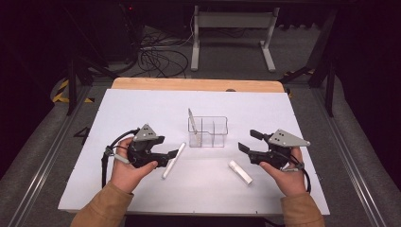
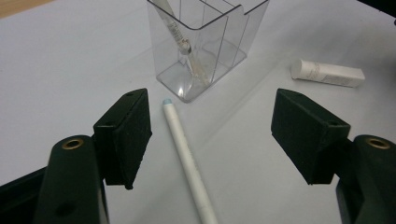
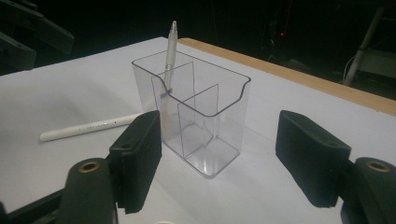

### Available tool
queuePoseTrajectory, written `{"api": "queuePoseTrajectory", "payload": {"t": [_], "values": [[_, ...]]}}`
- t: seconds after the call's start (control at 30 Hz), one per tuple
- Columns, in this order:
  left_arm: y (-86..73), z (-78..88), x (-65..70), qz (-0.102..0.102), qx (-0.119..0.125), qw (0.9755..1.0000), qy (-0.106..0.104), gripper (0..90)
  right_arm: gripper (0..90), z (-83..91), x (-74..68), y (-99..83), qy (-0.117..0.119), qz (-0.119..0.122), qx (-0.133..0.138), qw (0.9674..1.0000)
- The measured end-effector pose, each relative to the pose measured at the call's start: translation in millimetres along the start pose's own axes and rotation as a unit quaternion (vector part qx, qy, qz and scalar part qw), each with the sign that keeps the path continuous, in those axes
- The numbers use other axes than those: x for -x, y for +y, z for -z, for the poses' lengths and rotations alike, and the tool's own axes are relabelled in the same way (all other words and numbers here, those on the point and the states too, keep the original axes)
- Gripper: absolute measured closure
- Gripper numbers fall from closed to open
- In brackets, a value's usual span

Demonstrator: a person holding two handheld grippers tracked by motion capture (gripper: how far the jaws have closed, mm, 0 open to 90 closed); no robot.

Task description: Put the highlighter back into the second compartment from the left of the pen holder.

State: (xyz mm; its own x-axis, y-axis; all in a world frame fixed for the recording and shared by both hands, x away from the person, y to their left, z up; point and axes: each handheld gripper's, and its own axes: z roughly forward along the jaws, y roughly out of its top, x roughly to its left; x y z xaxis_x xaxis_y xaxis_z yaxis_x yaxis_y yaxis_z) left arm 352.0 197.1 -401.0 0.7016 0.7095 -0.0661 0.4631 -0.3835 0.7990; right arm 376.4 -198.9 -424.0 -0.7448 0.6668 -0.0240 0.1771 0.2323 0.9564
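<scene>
A white pen [image 2: 187, 158] lies flat on the white surface [image 1: 142, 109] between the jaws of my left gripper [image 2: 212, 135], its pale blue tip pointing away from me. It runs closer to the left-hand pad; neither pad touches it. The jaws of that gripper stand wide apart and hold nothing.

Just past the pen's tip, straight ahead of my left gripper, stands a clear plastic organizer [image 2: 205, 42] with upright dividers. A slim clear pen [image 2: 180, 39] leans in its left end compartment, sticking up above the rim. Farther off to the right of my left gripper, a short white tube [image 2: 328, 73] lies on its side, well apart from the organizer.

My right gripper [image 3: 219, 154] points at the same organizer [image 3: 196, 121] from the other side, the container showing between its two pads but beyond them, untouched. Its jaws also stand wide open and empty. Beyond its left-hand pad, the white pen [image 3: 88, 127] shows lying behind the organizer.

From the high view, my left hand [image 1: 126, 171] carries its gripper [image 1: 166, 158] just beside the white pen [image 1: 173, 160], and my right hand [image 1: 286, 176] holds its gripper [image 1: 249, 141] to the right of the organizer [image 1: 208, 131], with the white tube [image 1: 240, 171] on the surface just below it, near me.
</scene>
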Motion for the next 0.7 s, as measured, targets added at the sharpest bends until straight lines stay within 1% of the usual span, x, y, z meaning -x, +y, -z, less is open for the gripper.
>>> {"api": "queuePoseTrajectory", "payload": {"t": [0.07, 0.2, 0.33, 0.37, 0.43, 0.57, 0.6, 0.7], "values": [[2.2, -4.2, -0.1, -0.002, -0.007, 1.0, 0.005, 29.6, 32.4, 1.1, 0.6, -0.1, -0.002, -0.001, 0.002, 1.0], [5.8, -10.5, -0.8, -0.007, -0.016, 0.9998, 0.008, 29.8, 32.8, 3.8, 1.8, -0.1, -0.005, -0.004, 0.004, 1.0], [8.3, -16.1, -1.5, 0.001, -0.026, 0.9996, 0.002, 30.1, 32.8, 4.7, 2.6, -0.2, -0.004, -0.009, 0.005, 0.9999], [9.0, -17.6, -1.1, 0.008, -0.026, 0.9996, -0.001, 30.2, 32.8, 5.0, 2.8, -0.3, -0.002, -0.012, 0.006, 0.9999], [10.7, -20.4, -1.1, 0.011, -0.027, 0.9996, -0.006, 30.3, 32.8, 5.5, 2.8, 0.2, 0.001, -0.018, 0.009, 0.9998], [13.5, -28.7, -0.6, 0.007, -0.036, 0.9993, 0.0, 30.5, 32.9, 6.3, 2.5, 0.8, 0.002, -0.019, 0.013, 0.9997], [14.1, -30.2, -1.0, 0.002, -0.041, 0.9991, 0.006, 30.5, 32.9, 6.4, 2.5, 0.8, 0.002, -0.019, 0.013, 0.9997], [14.8, -34.4, -1.9, 0.003, -0.047, 0.9989, 0.009, 30.6, 33.0, 6.6, 2.6, 0.7, 0.001, -0.02, 0.012, 0.9997]]}}
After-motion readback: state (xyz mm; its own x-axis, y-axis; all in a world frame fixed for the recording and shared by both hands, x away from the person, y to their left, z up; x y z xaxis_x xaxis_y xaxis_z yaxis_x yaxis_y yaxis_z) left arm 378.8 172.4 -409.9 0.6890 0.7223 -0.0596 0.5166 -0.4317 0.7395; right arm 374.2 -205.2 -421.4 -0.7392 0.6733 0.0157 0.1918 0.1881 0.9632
